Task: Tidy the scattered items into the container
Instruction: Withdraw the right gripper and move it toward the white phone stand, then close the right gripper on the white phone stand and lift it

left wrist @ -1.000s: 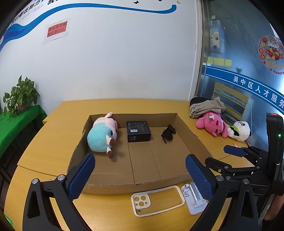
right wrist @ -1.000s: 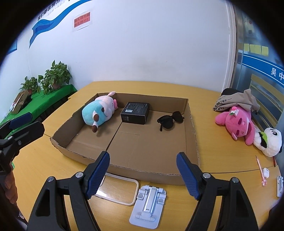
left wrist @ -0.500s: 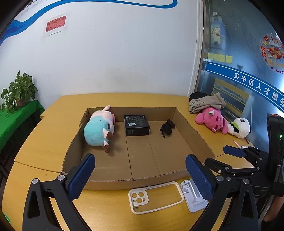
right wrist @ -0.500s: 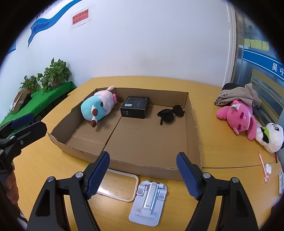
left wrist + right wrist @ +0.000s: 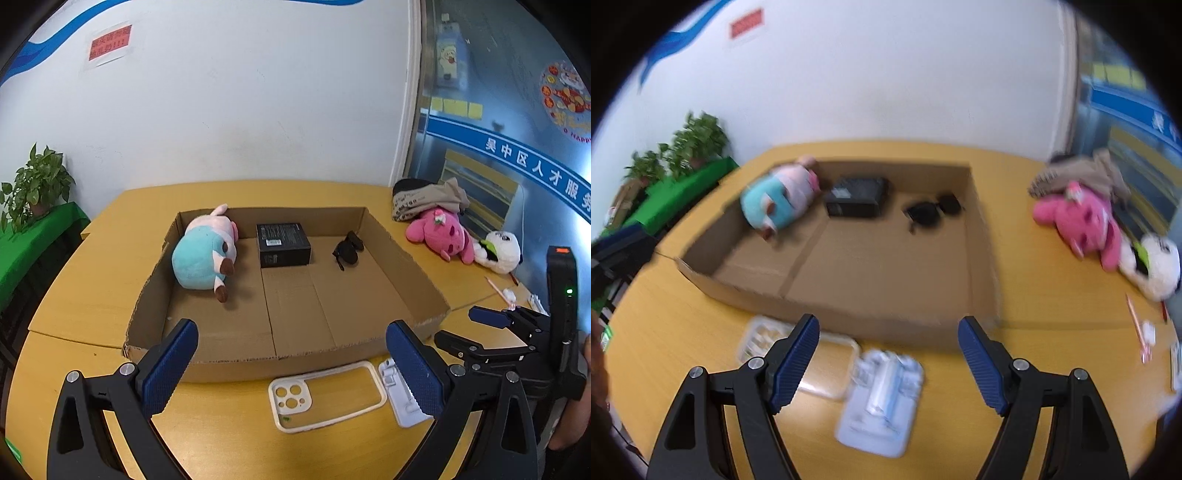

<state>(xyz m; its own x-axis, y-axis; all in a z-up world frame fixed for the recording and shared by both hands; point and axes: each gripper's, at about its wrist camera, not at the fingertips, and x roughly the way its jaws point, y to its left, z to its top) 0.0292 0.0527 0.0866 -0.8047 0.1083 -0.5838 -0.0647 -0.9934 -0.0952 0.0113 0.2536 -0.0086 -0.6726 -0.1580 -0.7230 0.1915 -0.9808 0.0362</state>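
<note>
A shallow cardboard tray (image 5: 406,254) (image 5: 982,236) on the yellow table holds a blue-pink plush (image 5: 203,254), a black box (image 5: 282,243) and sunglasses (image 5: 347,249). In front of the tray lie a white phone case (image 5: 325,395) (image 5: 801,354) and a white phone stand (image 5: 400,398) (image 5: 882,398). A pink plush (image 5: 439,236) (image 5: 1078,218) and a panda plush (image 5: 498,251) (image 5: 1152,266) lie to the right of the tray. My left gripper (image 5: 291,373) is open and empty above the case. My right gripper (image 5: 888,362) is open and empty above the stand; it also shows in the left wrist view (image 5: 495,325).
A folded beige garment (image 5: 428,199) lies behind the pink plush. A pink pen (image 5: 498,290) and small white items lie at the table's right edge. Potted plants (image 5: 33,184) stand on a green surface to the left. A white wall stands behind the table.
Both grippers have pulled back and tilted down a little, so the case and stand sit higher in view. The right wrist view is now blurred from motion. Both stay open.
</note>
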